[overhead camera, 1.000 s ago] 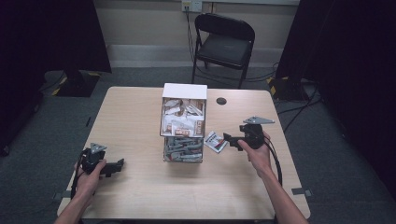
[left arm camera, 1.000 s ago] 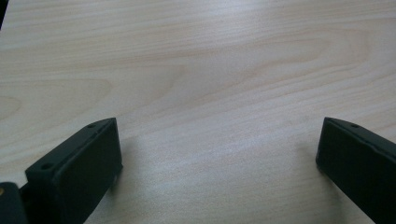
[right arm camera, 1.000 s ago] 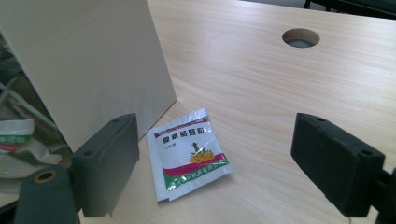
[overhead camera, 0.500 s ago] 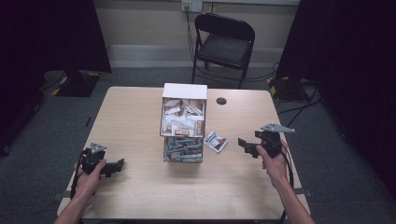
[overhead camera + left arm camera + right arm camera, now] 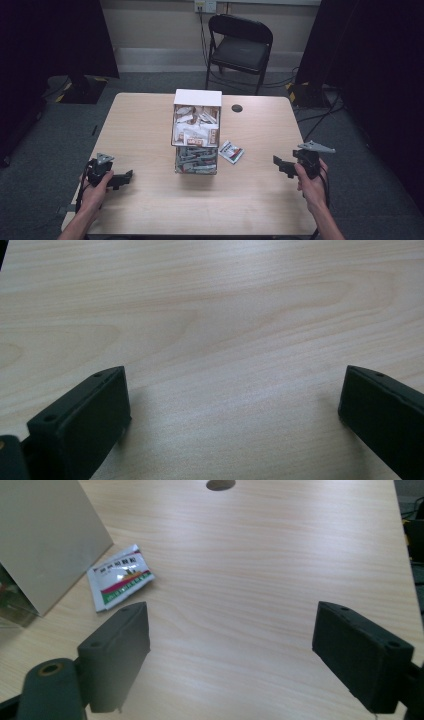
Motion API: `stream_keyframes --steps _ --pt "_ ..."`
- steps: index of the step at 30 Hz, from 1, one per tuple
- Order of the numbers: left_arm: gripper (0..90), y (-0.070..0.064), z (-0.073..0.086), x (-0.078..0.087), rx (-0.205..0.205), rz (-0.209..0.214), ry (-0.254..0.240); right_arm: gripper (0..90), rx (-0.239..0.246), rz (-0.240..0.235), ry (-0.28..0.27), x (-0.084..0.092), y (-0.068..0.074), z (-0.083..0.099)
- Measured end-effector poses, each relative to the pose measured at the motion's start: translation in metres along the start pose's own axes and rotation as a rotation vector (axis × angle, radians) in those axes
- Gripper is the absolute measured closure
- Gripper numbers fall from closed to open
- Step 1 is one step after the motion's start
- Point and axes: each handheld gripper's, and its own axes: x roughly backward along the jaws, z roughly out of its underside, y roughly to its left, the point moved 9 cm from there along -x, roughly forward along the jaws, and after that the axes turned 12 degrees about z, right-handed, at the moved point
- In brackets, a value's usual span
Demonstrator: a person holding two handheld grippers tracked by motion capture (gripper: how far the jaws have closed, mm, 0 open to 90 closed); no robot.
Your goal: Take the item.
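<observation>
I have both hands resting apart from the work; the right gripper [image 5: 284, 166] sits near the table's [image 5: 260, 200] right edge with its jaws spread wide and nothing between them, and the left gripper [image 5: 121, 179] lies low at the near left corner, its jaws equally wide over bare wood in the left gripper view.

The thing I am after is the loose sachet [image 5: 120, 576], white with a red and green band; it lies flat on the tabletop just beside the right flank of the box [image 5: 196, 125], apart from my right jaws and ahead of them to the left in the right gripper view. The box itself stands mid-table, its upper tier full of similar packets and its lower clear section [image 5: 196, 160] holding greyish ones; a small dark hole [image 5: 237, 108] marks the wood beyond it.

I judge this the pause between picks: the sachet is out of the box and not held. The next move calls for swinging the right gripper left toward the sachet, dropping low, and catching its thin edge; flat foil on smooth wood may slide rather than lift, so I would angle one jaw under a raised corner.
</observation>
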Motion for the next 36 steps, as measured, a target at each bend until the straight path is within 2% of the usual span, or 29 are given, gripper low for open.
stream_keyframes --steps 6,11,14,16,23,27,31,36 --pt "0.0 0.0 0.0 0.0 0.0 0.0 0.0 14.2 -0.016 0.048 0.026 0.0 -0.017 0.015" --pt "0.0 0.0 0.0 0.0 0.0 0.0 0.0 14.3 -0.006 0.1 0.067 -0.005 -0.028 0.034" --pt "0.0 0.0 0.0 0.0 0.0 0.0 0.0 14.2 0.0 0.106 0.098 -0.007 -0.03 0.046" --pt "0.0 0.0 0.0 0.0 0.0 0.0 0.0 14.3 0.027 0.122 0.123 -0.01 -0.03 0.054" --pt "0.0 0.0 0.0 0.0 0.0 0.0 0.0 14.6 0.057 0.124 0.205 -0.019 -0.022 0.075" --pt "0.0 0.0 0.0 0.0 0.0 0.0 0.0 13.7 0.065 0.14 0.191 -0.022 -0.018 0.078" --pt "0.0 0.0 0.0 0.0 0.0 0.0 0.0 8.7 0.05 0.148 0.129 -0.026 -0.014 0.079" --pt "0.0 0.0 0.0 0.0 0.0 0.0 0.0 8.5 0.045 0.153 0.125 -0.026 -0.013 0.079"
